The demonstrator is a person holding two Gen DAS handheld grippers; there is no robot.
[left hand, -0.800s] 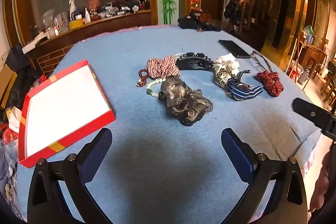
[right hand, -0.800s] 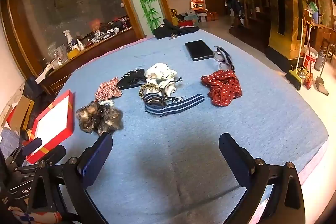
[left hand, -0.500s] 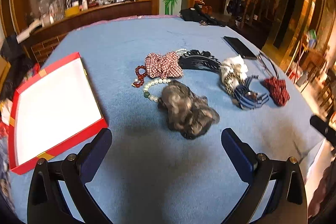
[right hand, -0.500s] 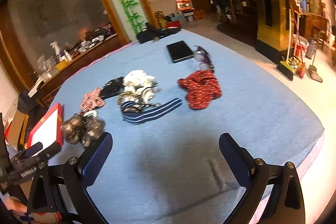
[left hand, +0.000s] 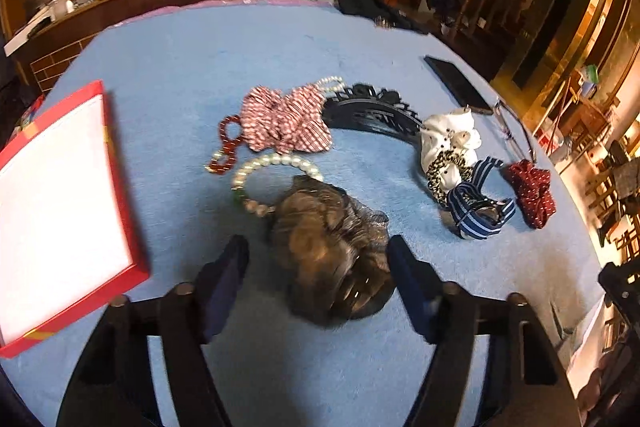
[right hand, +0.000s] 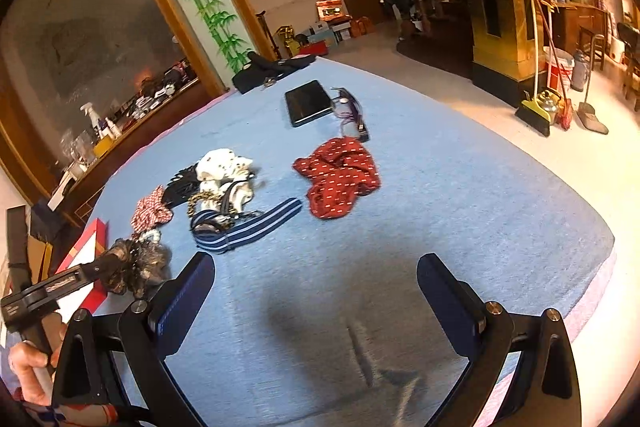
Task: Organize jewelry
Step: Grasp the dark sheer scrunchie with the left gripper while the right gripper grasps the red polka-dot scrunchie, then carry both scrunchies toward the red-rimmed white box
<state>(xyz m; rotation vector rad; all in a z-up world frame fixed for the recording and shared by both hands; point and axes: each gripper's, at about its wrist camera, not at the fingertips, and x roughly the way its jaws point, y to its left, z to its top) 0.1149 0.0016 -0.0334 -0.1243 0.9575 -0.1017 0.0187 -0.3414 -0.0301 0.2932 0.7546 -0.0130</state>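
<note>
A brown-grey gauzy scrunchie (left hand: 328,247) lies on the blue tablecloth between the fingers of my left gripper (left hand: 318,263), whose jaws stand partly closed around it without clamping it. A pearl bracelet (left hand: 272,163), a red bead bracelet (left hand: 226,147), a red checked scrunchie (left hand: 286,123), a black hair comb (left hand: 372,111), a white and leopard scrunchie (left hand: 448,151), a striped blue band (left hand: 476,215) and a red dotted scrunchie (left hand: 532,187) lie beyond. A red box with a white inside (left hand: 56,195) lies left. My right gripper (right hand: 316,291) is open and empty over bare cloth.
A black phone (right hand: 308,103) and purple glasses (right hand: 350,111) lie at the far side, with a dark garment (right hand: 272,67) at the table's far edge. The table's right edge (right hand: 600,267) drops to the floor. The left gripper (right hand: 52,291) shows in the right wrist view.
My left gripper has moved forward and down over the brown scrunchie and its jaws have narrowed around it. My right gripper has swung its view rightwards and stayed open.
</note>
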